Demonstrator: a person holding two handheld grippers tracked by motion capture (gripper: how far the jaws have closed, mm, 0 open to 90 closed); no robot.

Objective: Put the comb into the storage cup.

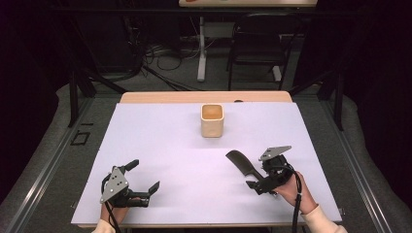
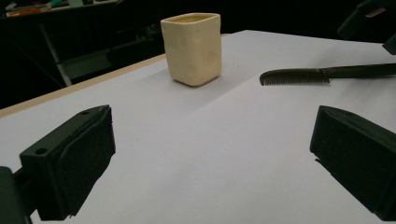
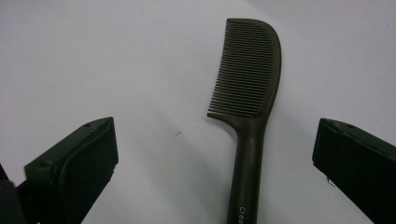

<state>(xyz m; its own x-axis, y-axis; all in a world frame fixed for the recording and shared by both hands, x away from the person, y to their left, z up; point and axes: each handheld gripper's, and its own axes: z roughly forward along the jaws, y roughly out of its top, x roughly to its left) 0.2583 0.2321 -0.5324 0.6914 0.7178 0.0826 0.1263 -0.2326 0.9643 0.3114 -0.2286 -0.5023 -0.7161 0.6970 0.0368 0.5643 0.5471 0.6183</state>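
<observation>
Right now the right tool point(image 1: 258, 180) sits low over the tabletop point(image 1: 165, 145), jaws spread wide either side of the dark comb's point(image 3: 247, 93) handle, likely lined up to grab it. Comb lies flat, teeth-end pointing toward the cream cup point(image 1: 212, 120) further back. Left tool point(image 1: 141, 177) rests released, empty, well apart.

The high view looks forward and down from above the person's side of the table point(image 1: 160, 145); the left gripper view sits low near the tabletop, facing across it between its fingers point(image 2: 70, 163) toward the cup point(image 2: 192, 48) and comb point(image 2: 299, 76); the right gripper view looks steeply down, close on the comb point(image 3: 250, 93) between its fingers point(image 3: 74, 168); all three share the comb.
</observation>
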